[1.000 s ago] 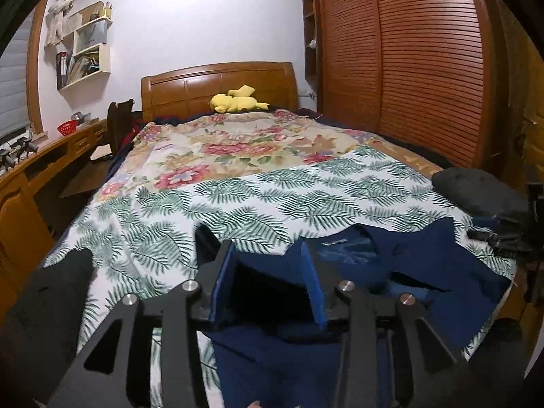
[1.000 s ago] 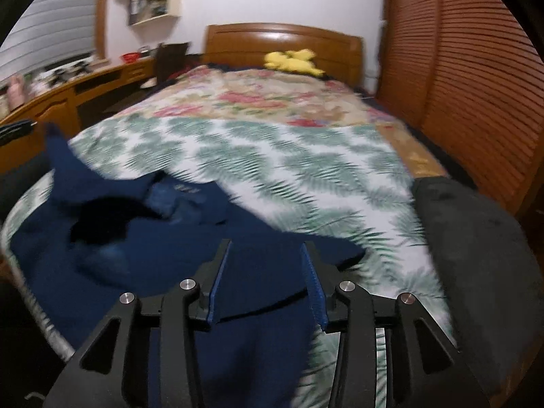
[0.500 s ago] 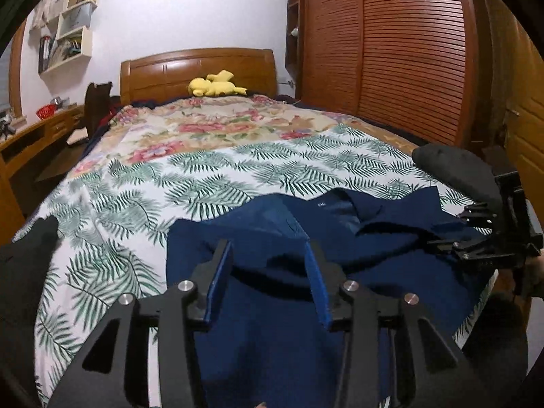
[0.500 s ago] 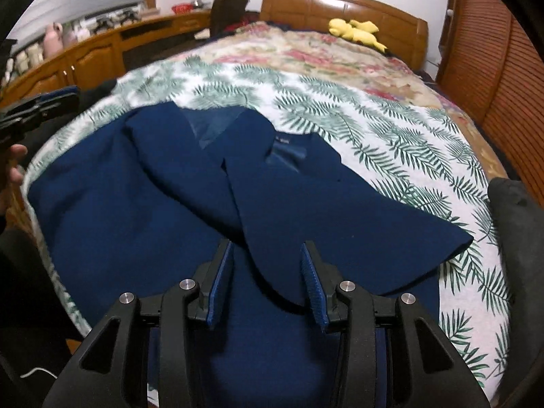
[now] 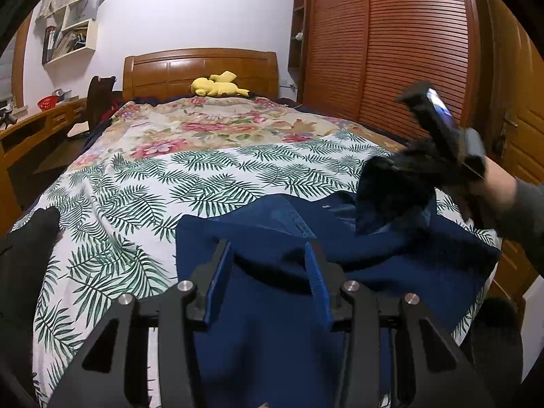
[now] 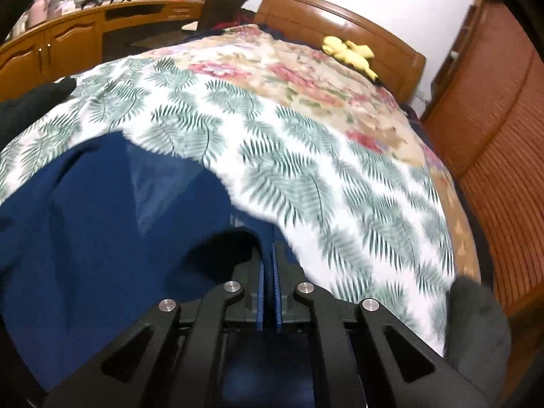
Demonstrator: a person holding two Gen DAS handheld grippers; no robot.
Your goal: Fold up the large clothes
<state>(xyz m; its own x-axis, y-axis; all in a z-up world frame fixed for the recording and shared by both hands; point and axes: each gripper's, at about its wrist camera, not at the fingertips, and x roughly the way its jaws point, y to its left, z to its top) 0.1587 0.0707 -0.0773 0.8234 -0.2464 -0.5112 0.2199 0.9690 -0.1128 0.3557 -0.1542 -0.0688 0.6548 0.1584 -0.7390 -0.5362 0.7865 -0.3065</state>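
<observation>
A large navy blue garment (image 5: 272,306) lies spread on the near end of the bed, partly folded over itself. My left gripper (image 5: 268,255) is open and empty, just above the garment's middle. My right gripper (image 6: 268,255) is shut on an edge of the navy garment (image 6: 102,221) and lifts it off the bed. In the left wrist view the right gripper (image 5: 438,119) is raised at the right with a dark fold of the cloth (image 5: 391,197) hanging from it.
The bed (image 5: 204,170) has a palm-leaf and floral cover. A yellow plush toy (image 5: 217,85) lies by the headboard. Dark clothes sit at the bed's left edge (image 5: 30,238) and right corner (image 6: 476,323). A wooden desk (image 6: 68,40) runs along the left, a slatted wardrobe (image 5: 391,51) along the right.
My right gripper has shut on the garment's right edge and lifted it up. My left gripper has stayed open above the garment.
</observation>
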